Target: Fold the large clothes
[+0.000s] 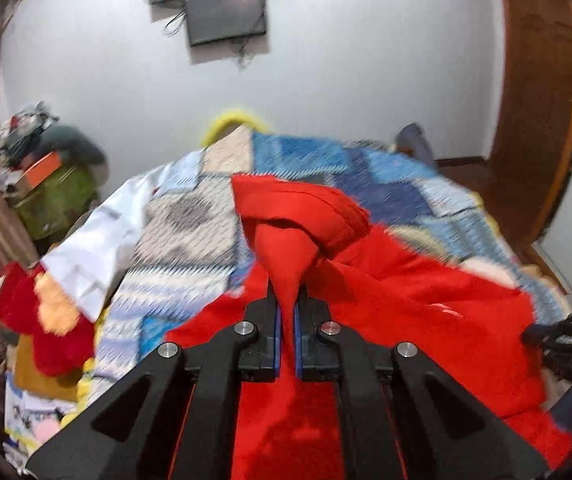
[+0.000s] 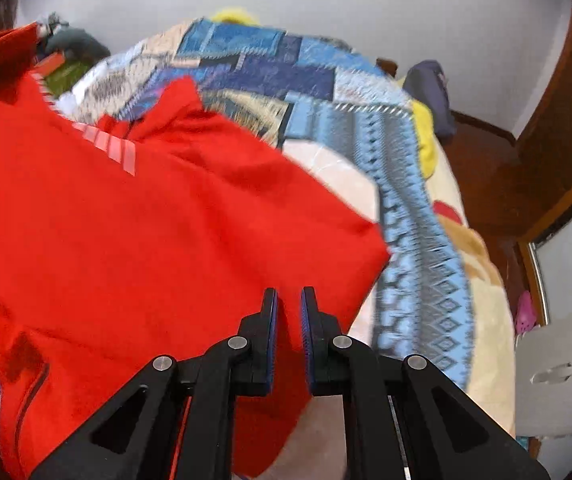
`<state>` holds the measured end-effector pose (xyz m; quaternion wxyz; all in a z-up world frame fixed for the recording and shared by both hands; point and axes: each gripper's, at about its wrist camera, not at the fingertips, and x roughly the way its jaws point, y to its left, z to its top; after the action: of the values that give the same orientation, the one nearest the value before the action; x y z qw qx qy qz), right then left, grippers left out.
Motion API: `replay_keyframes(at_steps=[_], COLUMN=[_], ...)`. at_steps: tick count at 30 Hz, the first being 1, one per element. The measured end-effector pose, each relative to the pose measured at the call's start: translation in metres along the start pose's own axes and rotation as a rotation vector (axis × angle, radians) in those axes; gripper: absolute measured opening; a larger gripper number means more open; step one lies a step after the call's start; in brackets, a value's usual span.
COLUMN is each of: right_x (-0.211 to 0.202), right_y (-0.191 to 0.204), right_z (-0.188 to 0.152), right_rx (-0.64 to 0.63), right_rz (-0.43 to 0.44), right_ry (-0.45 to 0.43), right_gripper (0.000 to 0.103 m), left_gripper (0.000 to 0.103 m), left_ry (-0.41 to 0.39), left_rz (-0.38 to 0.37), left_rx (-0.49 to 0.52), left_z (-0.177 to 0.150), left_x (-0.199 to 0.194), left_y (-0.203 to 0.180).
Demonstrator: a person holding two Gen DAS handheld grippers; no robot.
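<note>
- Patchwork quilt [image 2: 325, 80], blue and cream, covers the bed.
- Smooth red garment [image 2: 146, 220] lies spread over it.
- Left gripper [image 1: 288, 300] pinches a bunched red fold.
- Right gripper [image 2: 288, 300] hovers slightly parted, holding nothing.

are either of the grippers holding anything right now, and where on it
The left gripper is shut on a bunched fold of the red fabric garment. The right gripper is slightly open over the garment's lower edge, gripping nothing.
</note>
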<state>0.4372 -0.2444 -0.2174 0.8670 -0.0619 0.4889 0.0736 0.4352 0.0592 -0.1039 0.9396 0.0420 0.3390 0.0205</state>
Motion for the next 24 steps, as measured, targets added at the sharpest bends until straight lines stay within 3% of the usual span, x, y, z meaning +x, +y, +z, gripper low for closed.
replay_keyframes(at_steps=[4, 13, 15, 17, 20, 23, 24], right_x=[0.037, 0.047, 0.046, 0.044, 0.038, 0.023, 0.018], right_y=[0.013, 0.027, 0.026, 0.022, 0.017, 0.007, 0.003], right_z=[-0.006, -0.012, -0.013, -0.014, -0.014, -0.015, -0.016], right_rx=[-0.039, -0.138, -0.150, -0.146, -0.128, -0.072, -0.050], right_rz=[-0.067, -0.268, -0.273, -0.264, -0.239, -0.144, -0.110], right_ry=[0.083, 0.068, 0.066, 0.064, 0.064, 0.047, 0.043], right_gripper=[0.007, 0.007, 0.007, 0.007, 0.007, 0.007, 0.007], left_gripper=[0.005, 0.006, 0.007, 0.011, 0.031, 0.042, 0.050], left_ry=[0.100, 0.264, 0.296, 0.334, 0.427, 0.437, 0.435], left_rz=[0.015, -0.012, -0.006, 0.007, -0.043, -0.057, -0.066], left_rx=[-0.051, -0.209, -0.229, -0.230, -0.240, -0.210, -0.201], left_z=[-0.043, -0.139, -0.156, -0.171, -0.193, -0.202, -0.201], left_x=[0.029, 0.071, 0.077, 0.083, 0.090, 0.075, 0.066], left_y=[0.032, 0.075, 0.081, 0.083, 0.087, 0.089, 0.091])
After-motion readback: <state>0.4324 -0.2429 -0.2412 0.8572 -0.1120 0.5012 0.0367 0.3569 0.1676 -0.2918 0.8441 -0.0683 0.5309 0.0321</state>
